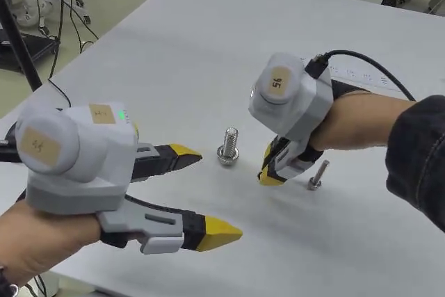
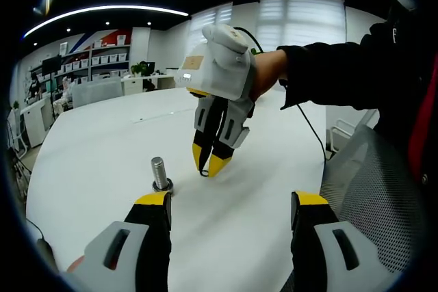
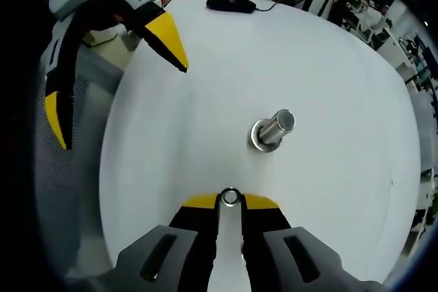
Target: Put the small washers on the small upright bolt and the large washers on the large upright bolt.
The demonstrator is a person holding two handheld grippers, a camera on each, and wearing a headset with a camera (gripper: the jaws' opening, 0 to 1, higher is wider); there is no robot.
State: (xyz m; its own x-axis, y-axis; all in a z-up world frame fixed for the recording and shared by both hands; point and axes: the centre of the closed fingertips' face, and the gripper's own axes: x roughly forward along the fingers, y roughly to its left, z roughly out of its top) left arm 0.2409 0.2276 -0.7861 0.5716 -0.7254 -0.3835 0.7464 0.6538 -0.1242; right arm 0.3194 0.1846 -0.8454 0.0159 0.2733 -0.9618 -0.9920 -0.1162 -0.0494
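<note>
The large upright bolt (image 1: 229,145) stands mid-table with washers around its base; it is also in the left gripper view (image 2: 161,174) and the right gripper view (image 3: 274,130). The small bolt (image 1: 318,174) stands to its right, leaning a little. My right gripper (image 1: 271,174) points down between the two bolts, just above the table, shut on a small washer (image 3: 230,197) held at its tips (image 3: 230,201). My left gripper (image 1: 205,193) hovers open at the near left with nothing between its jaws (image 2: 233,200). The right gripper (image 2: 209,162) hangs ahead of it.
The white table (image 1: 208,46) spreads wide beyond the bolts. A black cable (image 1: 368,64) trails from the right gripper. A monitor stand and wires (image 1: 28,39) sit off the table's left edge. A computer mouse (image 3: 231,3) lies at the table's far side.
</note>
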